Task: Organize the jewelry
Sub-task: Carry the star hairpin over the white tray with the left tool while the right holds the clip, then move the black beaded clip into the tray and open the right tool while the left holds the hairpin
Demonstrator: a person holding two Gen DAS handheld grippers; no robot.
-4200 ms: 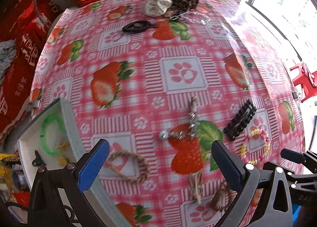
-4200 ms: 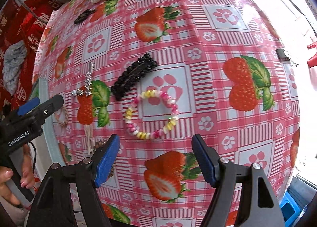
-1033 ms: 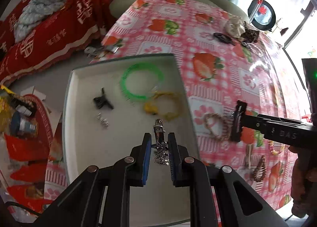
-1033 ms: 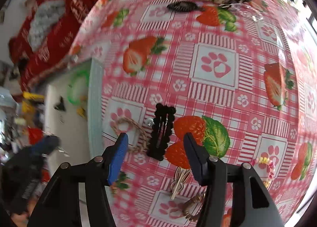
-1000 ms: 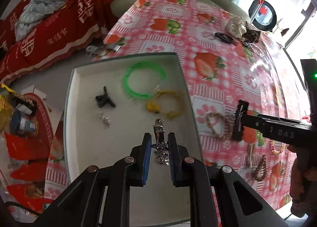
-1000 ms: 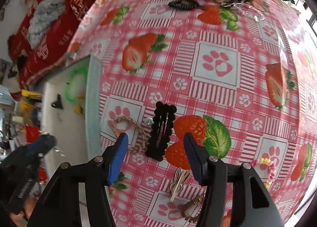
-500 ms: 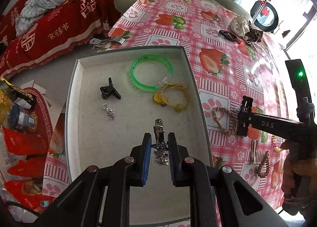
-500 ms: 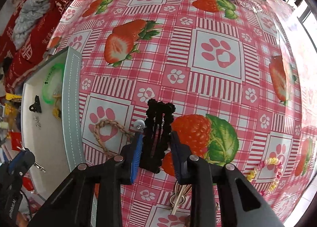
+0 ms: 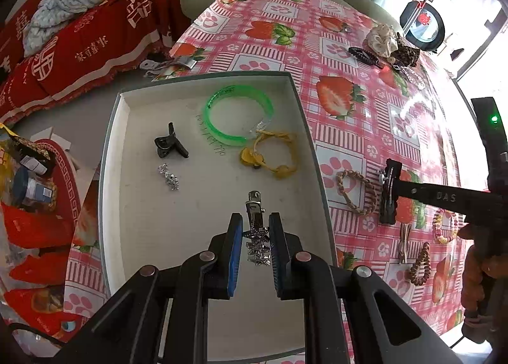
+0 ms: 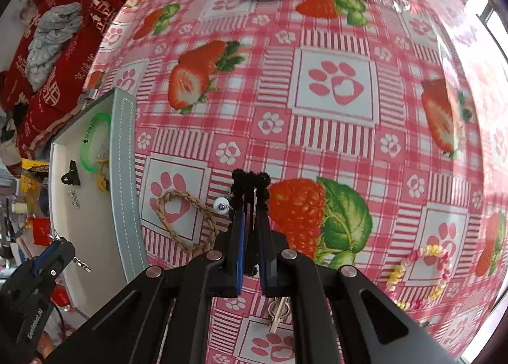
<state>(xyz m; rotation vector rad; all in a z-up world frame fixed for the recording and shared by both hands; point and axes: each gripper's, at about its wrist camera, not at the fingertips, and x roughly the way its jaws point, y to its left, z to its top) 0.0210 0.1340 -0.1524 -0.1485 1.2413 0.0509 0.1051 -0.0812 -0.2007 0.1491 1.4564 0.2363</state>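
Two tools loaded: one over the tray, one just clamped on the black clip

Both tools are pinching jewelry. Nearest in the left wrist view, the left tool (image 9: 254, 238) hangs over the white tray (image 9: 203, 80) with its pads pressed on a silver rhinestone clip (image 9: 255, 230); the clip's long axis runs toward 12 o'clock, its metal end poking out past the fingertips. It looks clear of the tray floor, so a release there should drop it in.

In the right wrist view, the right tool (image 10: 250, 221) has just been closing, and its jaws now grip the black hair clip (image 10: 249, 181) across its narrow width on the bench (image 10: 333, 129). The clip's long axis also lies toward 12 o'clock, in line with the fingers, with only its beaded far end showing beyond them. A braided rope bracelet (image 10: 184, 221) lies just beside it at 9 o'clock, its white bead nearly touching the clip.

What the coming move turns on: the tray sits at 9 to 10 o'clock from the right tool, past the bracelet, and its raised rim has to be cleared.

Farther into the tray lie a yellow cord bracelet (image 9: 273, 154), a green bangle (image 9: 238, 119) and a small black claw clip (image 9: 170, 145). A pastel bead bracelet (image 10: 419, 272) waits at 3 o'clock of the right tool.
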